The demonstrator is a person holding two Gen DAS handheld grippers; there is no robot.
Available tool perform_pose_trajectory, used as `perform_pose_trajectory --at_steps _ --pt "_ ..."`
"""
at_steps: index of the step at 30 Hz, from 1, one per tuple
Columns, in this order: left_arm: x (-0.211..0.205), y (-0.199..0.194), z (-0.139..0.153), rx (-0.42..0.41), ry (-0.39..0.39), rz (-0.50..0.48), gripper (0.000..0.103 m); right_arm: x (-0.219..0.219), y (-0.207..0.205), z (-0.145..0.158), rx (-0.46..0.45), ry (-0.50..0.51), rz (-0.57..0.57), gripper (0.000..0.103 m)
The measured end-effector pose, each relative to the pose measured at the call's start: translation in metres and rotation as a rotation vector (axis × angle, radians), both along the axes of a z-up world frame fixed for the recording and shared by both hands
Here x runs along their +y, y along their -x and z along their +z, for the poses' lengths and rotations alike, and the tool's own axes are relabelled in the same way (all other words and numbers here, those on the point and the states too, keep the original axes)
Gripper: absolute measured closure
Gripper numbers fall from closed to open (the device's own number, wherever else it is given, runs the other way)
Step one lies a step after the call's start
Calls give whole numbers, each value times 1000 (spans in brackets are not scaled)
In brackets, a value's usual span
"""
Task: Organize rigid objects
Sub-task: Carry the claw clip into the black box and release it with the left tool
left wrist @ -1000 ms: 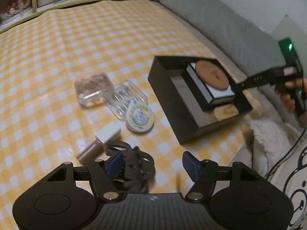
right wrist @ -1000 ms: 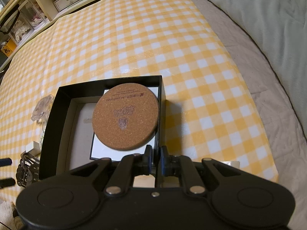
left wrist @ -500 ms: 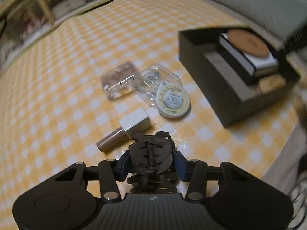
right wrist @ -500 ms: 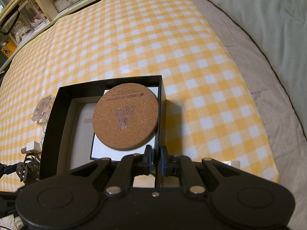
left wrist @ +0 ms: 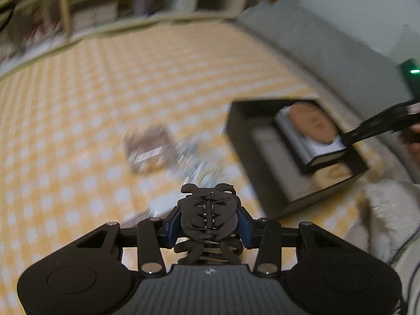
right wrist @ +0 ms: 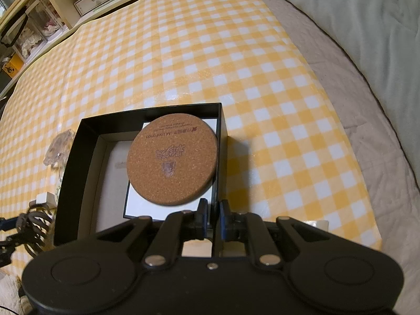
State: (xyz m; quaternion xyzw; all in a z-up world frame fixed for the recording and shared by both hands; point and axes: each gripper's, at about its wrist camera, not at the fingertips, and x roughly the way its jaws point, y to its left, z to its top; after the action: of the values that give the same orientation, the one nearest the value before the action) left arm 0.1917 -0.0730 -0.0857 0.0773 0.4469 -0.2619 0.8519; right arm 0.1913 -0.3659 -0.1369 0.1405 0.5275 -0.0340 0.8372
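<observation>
Your left gripper (left wrist: 208,223) angled downward with its blue pads clamped on both sides of a dark hair claw clip (left wrist: 208,219), lifted off the surface. Your right gripper (right wrist: 212,216) pointed steeply down, its jaws nearly together and pinching the near wall of the black box (right wrist: 214,236). Part of your right hand (left wrist: 414,137) showed at the left view's edge.

The cork coaster (right wrist: 172,160) carries dark printed lines, seen upside down; one reads roughly "M.Lionfonda" (uncertain), beside characters too small to make out, and a reddish stylised logo sits below, unreadable.
</observation>
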Motion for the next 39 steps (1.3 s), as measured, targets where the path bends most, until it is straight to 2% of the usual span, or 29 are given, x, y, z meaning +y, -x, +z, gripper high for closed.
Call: perform_pose_trajectory --at_steps 4,8,16,20,26,30,39 --pt "-25 4 24 -87 36 -172 58 -1 0 0 0 3 4 92" --pt "-61 1 30 -196 -18 -363 58 -1 -1 0 1 -2 2 92" --pt "-129 -24 22 -326 -226 -684 58 0 0 -1 1 -2 4 92" --pt "-146 -36 6 -361 -299 -827 58 0 1 -1 1 -5 8 92" --pt "-158 -46 -16 -425 -477 -1039 57 -1 2 -1 1 -9 12 92" --pt "-160 -52 -24 -446 -539 -1110 57 0 2 -1 1 -9 18 92" --pt "-170 -62 -39 -405 -600 -1105 57 1 3 -1 -3 -7 23 92"
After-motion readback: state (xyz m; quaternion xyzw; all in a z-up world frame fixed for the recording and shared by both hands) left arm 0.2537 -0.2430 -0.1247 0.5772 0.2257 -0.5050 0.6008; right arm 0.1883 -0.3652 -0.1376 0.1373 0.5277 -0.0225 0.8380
